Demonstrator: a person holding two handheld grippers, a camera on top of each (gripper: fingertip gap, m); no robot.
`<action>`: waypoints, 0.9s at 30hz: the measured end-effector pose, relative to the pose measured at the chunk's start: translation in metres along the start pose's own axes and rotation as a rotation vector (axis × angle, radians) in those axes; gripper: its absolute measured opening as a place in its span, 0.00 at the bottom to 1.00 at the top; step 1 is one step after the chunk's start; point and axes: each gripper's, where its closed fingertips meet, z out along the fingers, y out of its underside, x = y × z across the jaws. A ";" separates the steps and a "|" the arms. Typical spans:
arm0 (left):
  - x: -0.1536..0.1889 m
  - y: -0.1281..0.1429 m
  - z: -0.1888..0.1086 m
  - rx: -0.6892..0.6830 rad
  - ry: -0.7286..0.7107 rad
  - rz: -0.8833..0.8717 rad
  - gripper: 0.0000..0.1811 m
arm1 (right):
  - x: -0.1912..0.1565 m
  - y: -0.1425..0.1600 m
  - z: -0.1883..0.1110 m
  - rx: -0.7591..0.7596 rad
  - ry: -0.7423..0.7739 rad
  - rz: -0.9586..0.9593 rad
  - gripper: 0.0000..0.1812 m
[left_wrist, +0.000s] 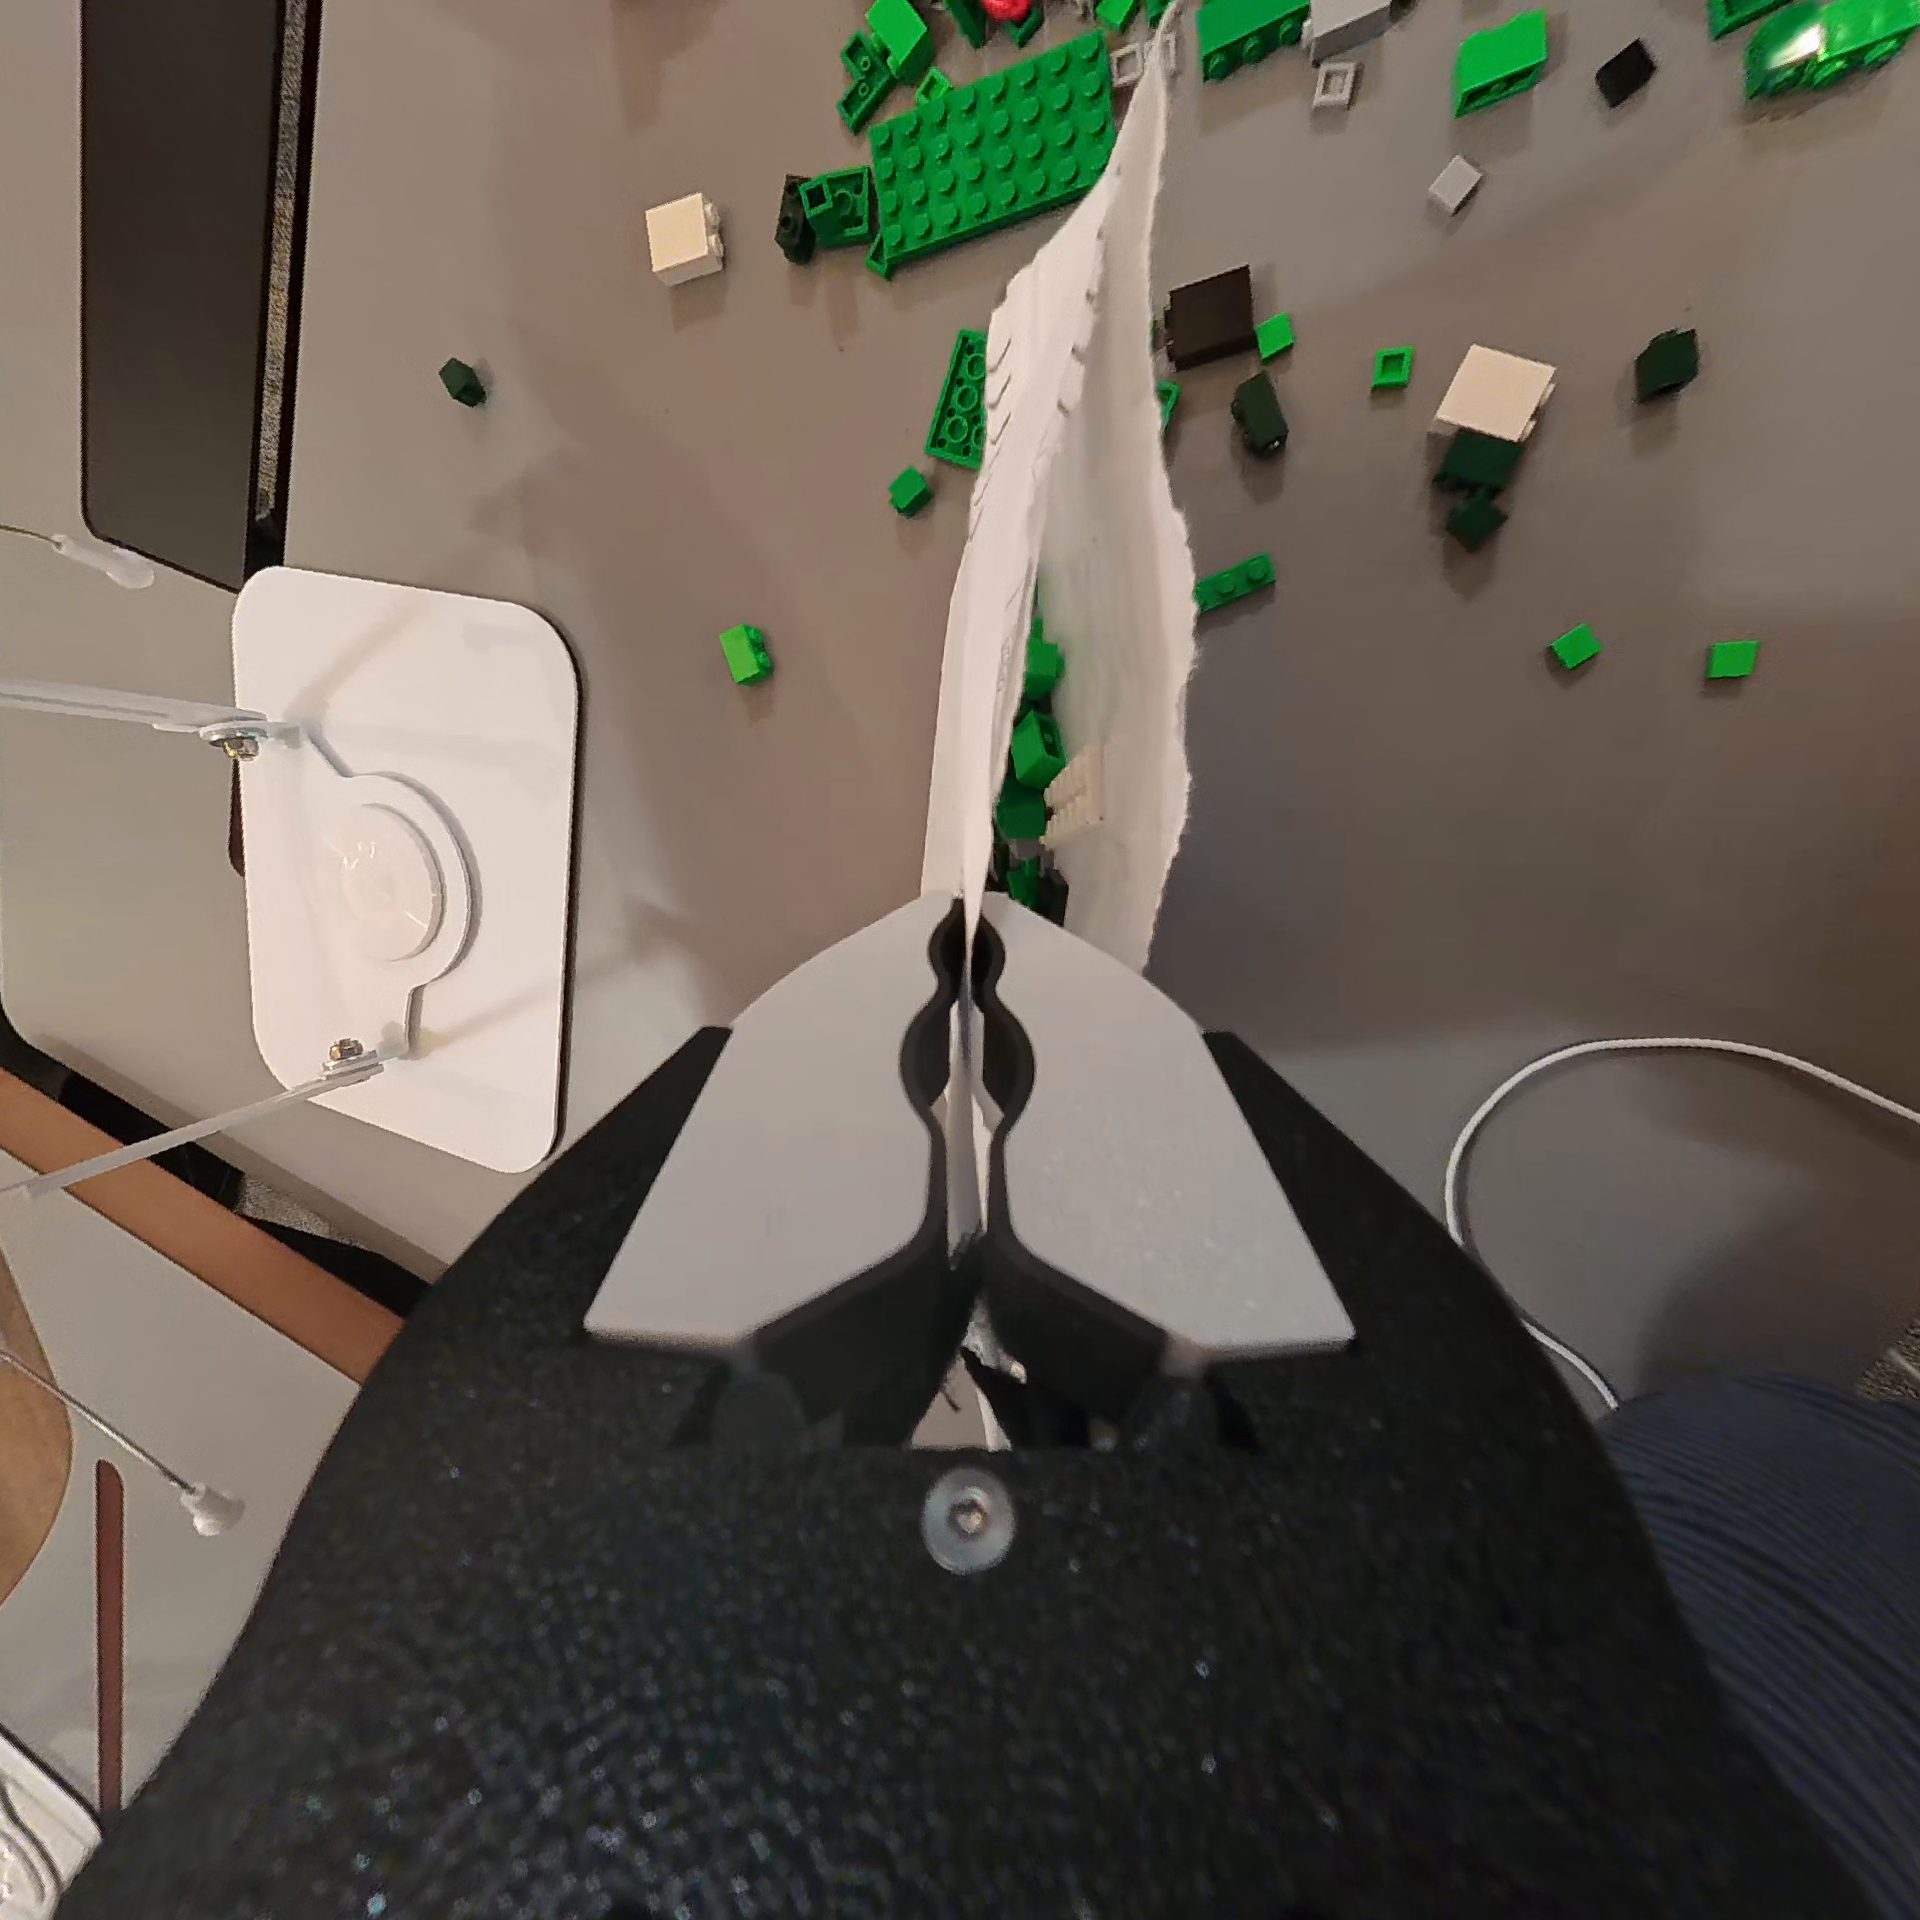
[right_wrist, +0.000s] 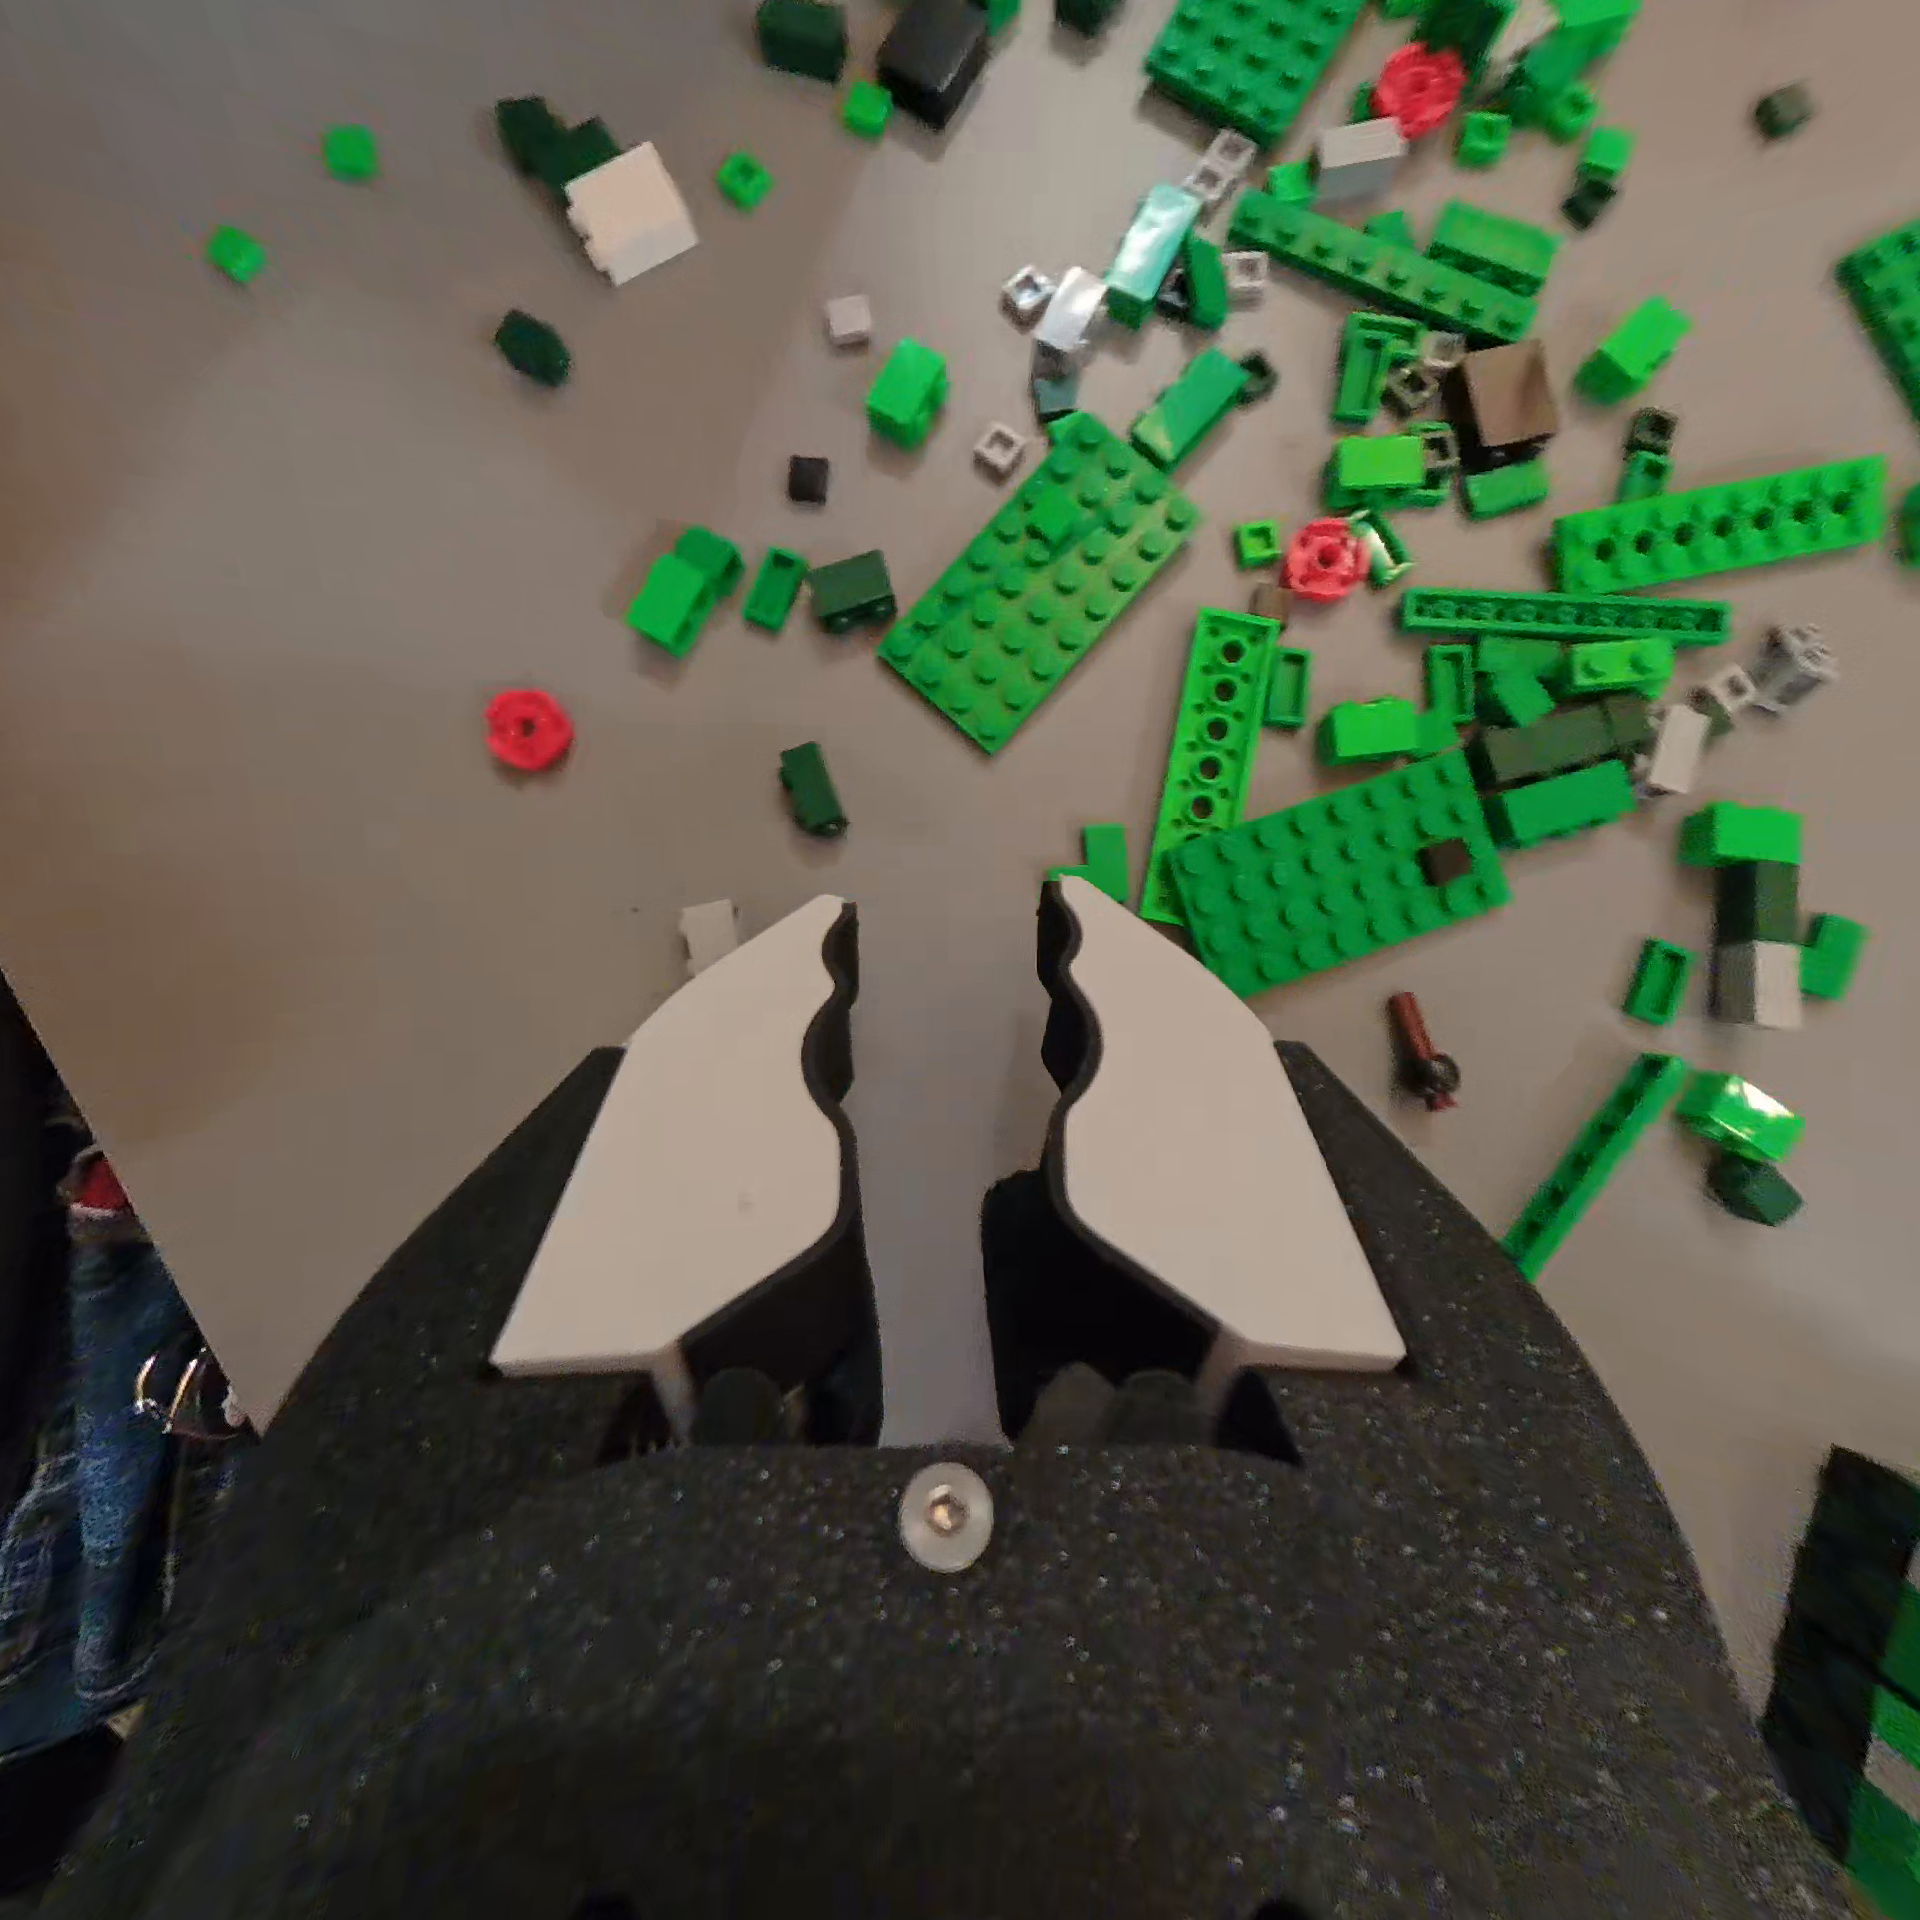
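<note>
My left tongs (left_wrist: 971, 935) are pinched tight on a torn white paper bag (left_wrist: 1081, 582). The bag sticks out past the tips, over the grey table (left_wrist: 623, 436). Green bricks (left_wrist: 1034, 727) sit in its open side, just past the tips. Further out lies a big green plate (left_wrist: 987, 156).

My right tongs (right_wrist: 948, 914) are open a little and hold nothing. Bare table shows between the tips. A small white brick (right_wrist: 709, 925) is just left of them. A green plate (right_wrist: 1340, 873) is just right. Further out, another plate (right_wrist: 1039, 582) and a red round piece (right_wrist: 528, 727).

I think a steady pinch keeps the bag from slipping.
</note>
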 end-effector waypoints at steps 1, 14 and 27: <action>0.000 0.000 0.000 -0.002 -0.001 0.000 0.00 | -0.003 0.000 0.003 -0.001 -0.006 -0.013 0.18; -0.003 0.000 -0.003 0.010 -0.024 0.005 0.00 | -0.018 -0.085 0.045 0.173 -0.021 -0.160 0.15; -0.006 0.003 -0.006 0.016 -0.031 -0.008 0.00 | -0.042 -0.124 0.076 0.184 -0.161 -0.282 0.15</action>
